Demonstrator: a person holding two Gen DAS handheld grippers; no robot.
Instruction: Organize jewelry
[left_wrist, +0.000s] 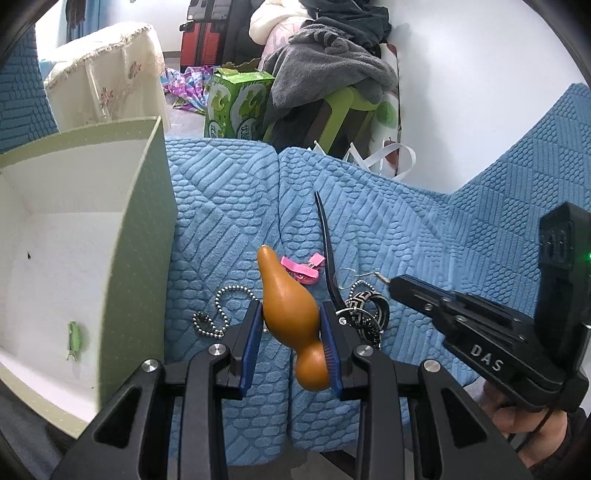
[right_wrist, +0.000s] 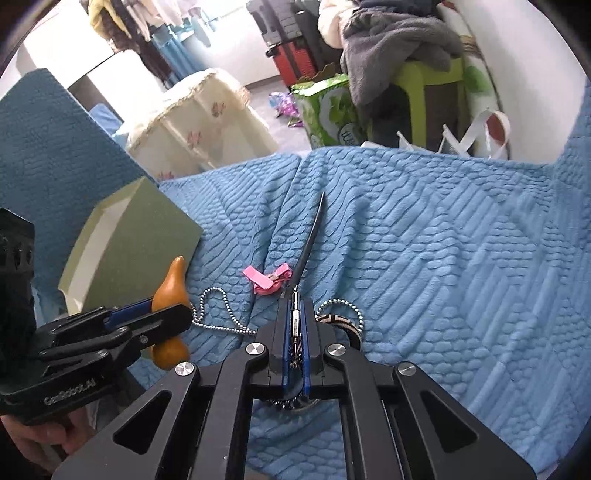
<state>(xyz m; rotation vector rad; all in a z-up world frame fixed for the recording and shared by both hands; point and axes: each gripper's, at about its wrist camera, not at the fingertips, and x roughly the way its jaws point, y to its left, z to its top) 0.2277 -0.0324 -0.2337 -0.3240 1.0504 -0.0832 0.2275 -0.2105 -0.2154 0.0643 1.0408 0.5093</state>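
My left gripper is shut on a brown gourd ornament, held just above the blue sofa cover; it also shows in the right wrist view. My right gripper is shut on a small metal clasp by a long dark hair clip. A pink bow clip, a silver ball chain and a patterned woven band lie on the cover. A green box with a white inside stands at the left and holds a small green clip.
The blue textured sofa cover spans both views, with a seam down the middle. Beyond its far edge are a green carton, a green stool with grey clothes, a cloth-covered stand and a red suitcase.
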